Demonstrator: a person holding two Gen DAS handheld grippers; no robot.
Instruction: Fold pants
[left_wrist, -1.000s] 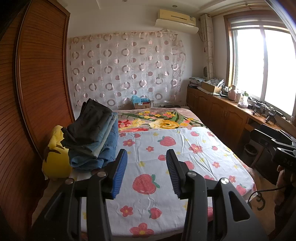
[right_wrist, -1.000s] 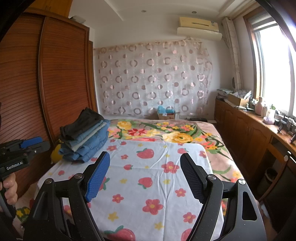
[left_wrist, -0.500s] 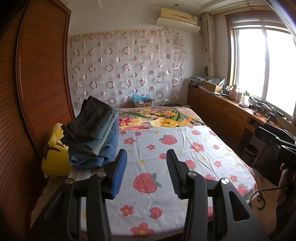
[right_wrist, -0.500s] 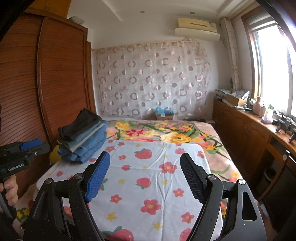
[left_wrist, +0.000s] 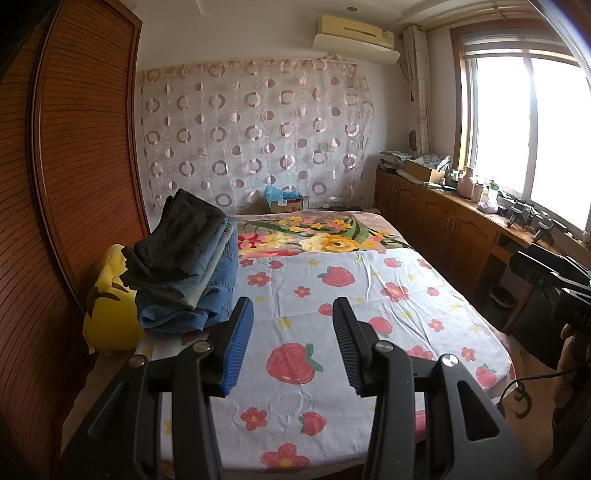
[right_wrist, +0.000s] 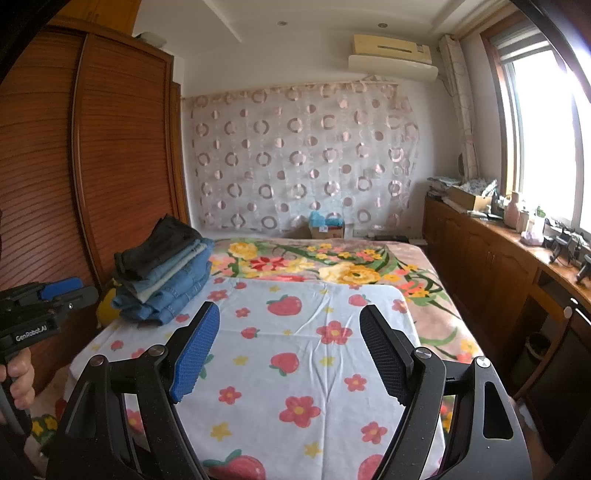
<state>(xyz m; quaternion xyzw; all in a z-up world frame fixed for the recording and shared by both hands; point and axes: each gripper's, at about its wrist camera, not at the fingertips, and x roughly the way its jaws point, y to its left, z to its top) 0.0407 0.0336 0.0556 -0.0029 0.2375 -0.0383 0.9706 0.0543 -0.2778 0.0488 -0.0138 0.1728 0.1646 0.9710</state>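
- The bed (left_wrist: 424, 295) fills the middle of both views, its near half covered by a white sheet (right_wrist: 314, 354) printed with strawberries and flowers, the far half by a floral blanket (left_wrist: 325, 236). The sheet lies flat and bare, with no garment spread on it.
- The pants are a stack of pants (left_wrist: 184, 266) at the left edge of the bed beside the wooden wardrobe (left_wrist: 55, 184): blue denim pairs below, a dark pair on top, all already folded and leaning a little toward the wall. A yellow cushion (left_wrist: 107, 314) sits just beside the stack, on its wardrobe side.
- The right gripper (right_wrist: 290, 347) hangs over the near end of the sheet with its jaws spread wide and nothing between them.
- The left gripper (left_wrist: 293, 339) points at the sheet just right of the stack, its jaws partly apart and empty too; in the right wrist view a hand (right_wrist: 16, 373) grips its handle.
- Judging by this, no fold is under way: this is either the gap between pairs or the end of the job, and I cannot tell which.
- If another pair is due, the next move calls for fetching one from somewhere out of view and laying it flat on the bare sheet, since none waits there unfolded.
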